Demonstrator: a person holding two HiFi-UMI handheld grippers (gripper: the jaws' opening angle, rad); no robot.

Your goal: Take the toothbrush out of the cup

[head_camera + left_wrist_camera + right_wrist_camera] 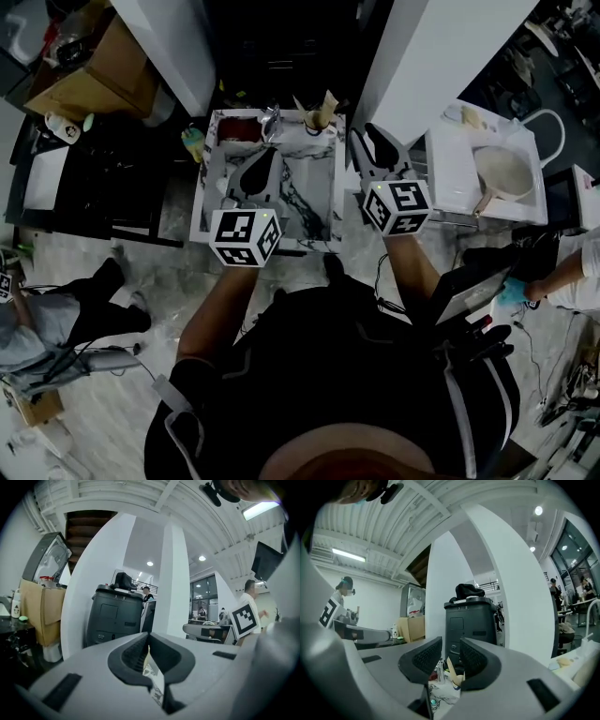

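Our left gripper (268, 155) is clenched tight, with its two jaws pressed together and nothing held between them. It hangs over the near left part of the little marble table (319, 202). In the left gripper view (146, 646) we see only a thin strip of the marble top through the crack under the jaws.

Our right gripper (366, 133) is let go. Its jaws stand apart and nothing is between the pads. It is just past the right edge of the table, and it points to the far side. In the right gripper view (451, 651) we look through the gap between the jaws and see the cup (457, 681) on the table, well apart from the pads.

The cup (319, 119) stands at the far edge of the table, near the far right corner. The toothbrush (449, 664) is in the cup. It shows as a pale stick that pokes up and leans a bit to the left. It is too small for us to make out the brush end.

Just left of the cup stands a shiny metal thing (271, 120). Left of that, in the far left corner, lies a dark red thing (242, 128). Neither gripper touches the cup or the toothbrush.

Past the table stands a big black bin (471, 620), between white pillars.
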